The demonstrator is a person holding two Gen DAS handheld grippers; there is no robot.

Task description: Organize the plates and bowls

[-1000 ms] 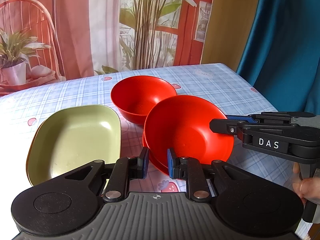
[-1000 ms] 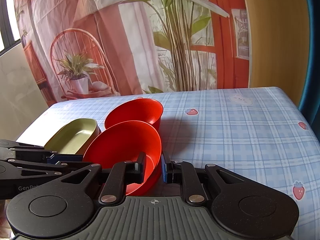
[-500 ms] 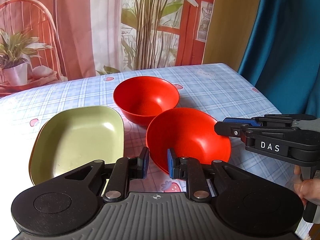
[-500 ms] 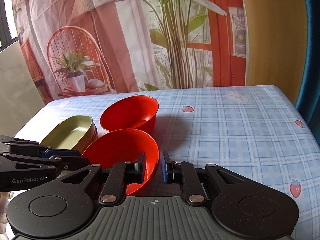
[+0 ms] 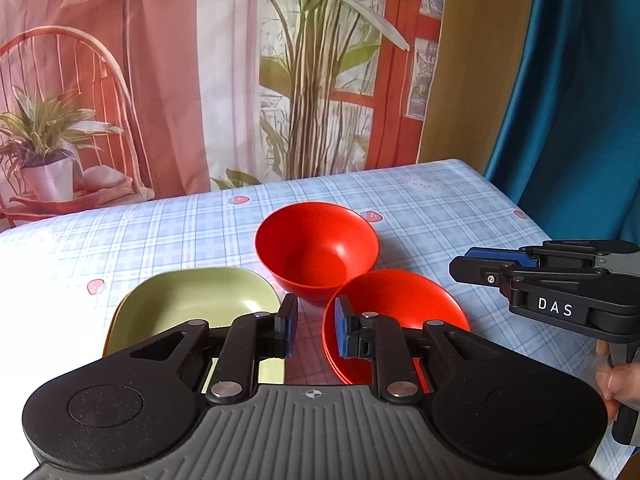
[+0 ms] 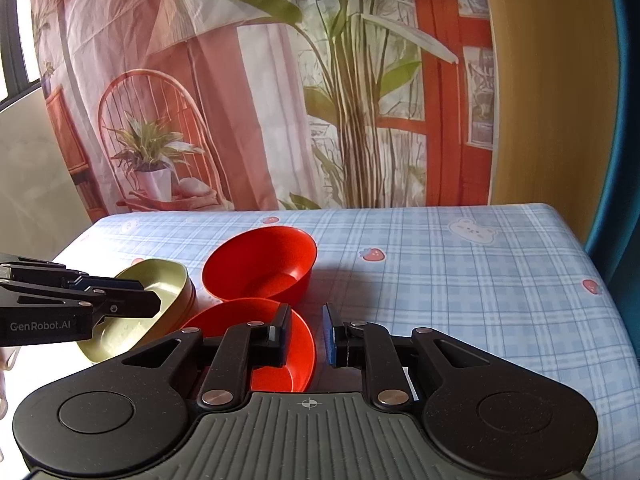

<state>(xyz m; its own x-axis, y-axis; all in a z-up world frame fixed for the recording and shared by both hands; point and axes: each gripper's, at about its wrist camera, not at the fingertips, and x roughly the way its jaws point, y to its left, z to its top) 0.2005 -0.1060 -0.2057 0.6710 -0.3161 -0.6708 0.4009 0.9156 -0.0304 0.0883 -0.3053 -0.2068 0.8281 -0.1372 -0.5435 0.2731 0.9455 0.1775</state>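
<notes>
Red plates (image 5: 400, 304) look stacked beside green plates (image 5: 192, 304); the bowl (image 5: 316, 252) stands alone on the table (image 5: 440, 208). Left gripper (image 5: 314, 330) and right gripper (image 6: 306, 334): nearly closed, empty

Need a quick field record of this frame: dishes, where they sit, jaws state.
surface: table with blue plaid cloth
deep red bowl: upright, far centre
shallow red bowl: near, right of green plate, seemingly stacked on another red dish
green plate: left, seems stacked on another plate
left gripper: jaws nearly closed, holding nothing
right gripper: jaws nearly closed, holding nothing
</notes>
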